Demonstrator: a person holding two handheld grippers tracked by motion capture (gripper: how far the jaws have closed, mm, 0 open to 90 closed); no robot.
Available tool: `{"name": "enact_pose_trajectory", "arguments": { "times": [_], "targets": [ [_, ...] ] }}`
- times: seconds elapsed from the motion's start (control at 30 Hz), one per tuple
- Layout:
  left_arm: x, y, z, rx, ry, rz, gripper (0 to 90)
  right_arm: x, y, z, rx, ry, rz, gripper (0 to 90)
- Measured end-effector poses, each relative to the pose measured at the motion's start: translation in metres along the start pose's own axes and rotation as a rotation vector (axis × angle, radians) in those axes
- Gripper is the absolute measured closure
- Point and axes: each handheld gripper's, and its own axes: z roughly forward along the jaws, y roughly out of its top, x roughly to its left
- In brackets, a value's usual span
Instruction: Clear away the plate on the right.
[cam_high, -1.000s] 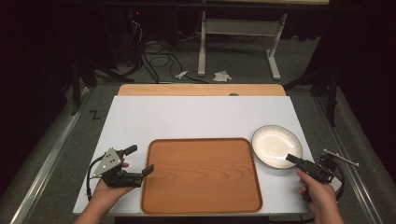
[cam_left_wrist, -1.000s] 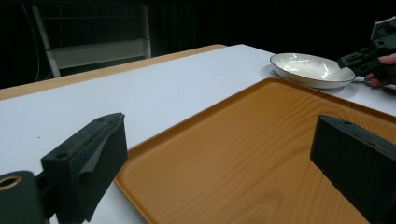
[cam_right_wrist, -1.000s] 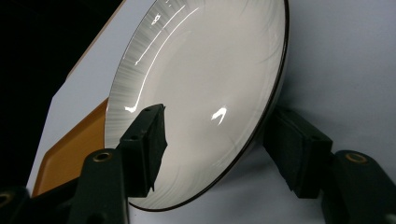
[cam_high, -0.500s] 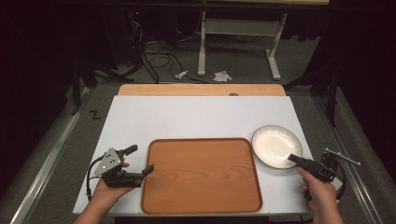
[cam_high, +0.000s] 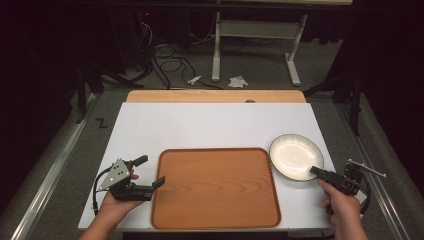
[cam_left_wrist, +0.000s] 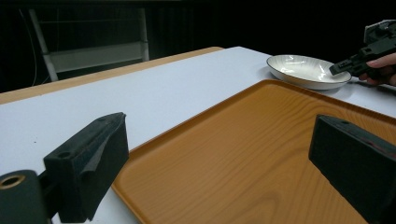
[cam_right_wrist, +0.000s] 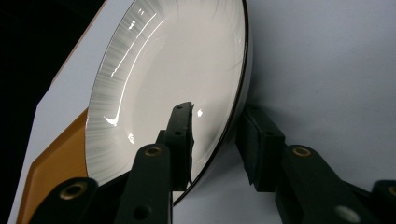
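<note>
A white plate (cam_high: 296, 157) with a dark rim lies on the white tabletop, just right of a wooden tray (cam_high: 215, 187). My right gripper (cam_high: 315, 171) reaches the plate's near right edge. In the right gripper view its jaws straddle the rim of the plate (cam_right_wrist: 177, 60): one jaw is over the inside, the other outside against the table. The jaws of the right gripper (cam_right_wrist: 215, 126) have just been closing, and a small gap still shows on the inner side. My left gripper (cam_high: 151, 170) stands open and empty at the tray's left edge.
The white tabletop (cam_high: 215, 125) has a wooden strip along its far edge. The tray (cam_left_wrist: 243, 158) is bare. Beyond the table, a desk frame, cables and paper scraps lie on the floor. The plate (cam_left_wrist: 303, 70) is near the table's right edge.
The right gripper's jaws have narrowed around the plate's rim. Both hands, the plate and the tray stay where they were.
</note>
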Motion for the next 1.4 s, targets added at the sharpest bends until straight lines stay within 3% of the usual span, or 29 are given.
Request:
{"name": "enact_pose_trajectory", "arguments": {
  "times": [0.2,0.33,0.5,0.53,0.6,1.07,1.4],
  "targets": [
    [0.000,0.000,0.000,-0.001,-0.001,0.000,5.8,-0.006,0.002,0.001,0.007,0.031,0.038,72.7],
    [0.000,0.000,0.000,-0.003,-0.002,0.002,5.9,-0.005,0.003,0.001,0.003,0.022,0.042,75.2],
    [0.000,0.000,-0.001,-0.004,-0.002,0.004,5.9,-0.002,0.005,0.002,-0.016,0.000,0.032,85.7],
    [0.000,0.000,-0.001,-0.004,-0.002,0.004,5.9,-0.002,0.005,0.001,-0.025,0.018,0.028,86.5],
    [0.000,0.000,-0.002,-0.005,-0.002,0.005,5.9,0.001,0.006,-0.001,-0.032,0.010,-0.004,86.6],
    [-0.001,0.001,-0.002,-0.016,-0.004,0.006,5.9,0.002,0.008,-0.015,-0.075,0.007,-0.027,85.7],
    [-0.001,0.002,-0.003,-0.023,-0.007,0.009,5.9,0.006,0.008,-0.020,-0.094,0.039,-0.049,85.6]
  ]
}}
